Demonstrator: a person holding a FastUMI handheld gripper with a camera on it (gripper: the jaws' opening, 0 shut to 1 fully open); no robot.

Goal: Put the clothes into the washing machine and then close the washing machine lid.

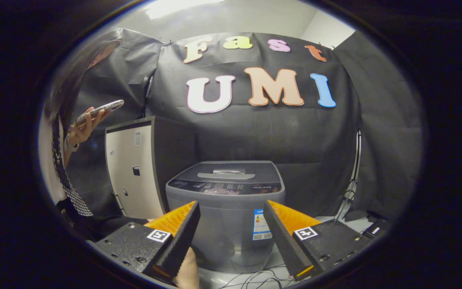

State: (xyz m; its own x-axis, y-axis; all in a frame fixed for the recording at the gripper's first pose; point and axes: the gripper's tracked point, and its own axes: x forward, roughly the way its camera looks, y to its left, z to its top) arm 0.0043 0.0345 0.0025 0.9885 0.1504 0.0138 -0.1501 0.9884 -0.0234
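Grey top-loading washing machine (225, 212) standing on the floor before the booth's black cloth wall, its lid (226, 170) down flat. The gripper (231, 224) hangs in front of the machine, jaws apart and empty, the machine's front panel seen between them. Beside the machine, a white-fronted cabinet (134, 172). Nearer, beside the cabinet, a person holds a phone (100, 110) in one hand (82, 128).
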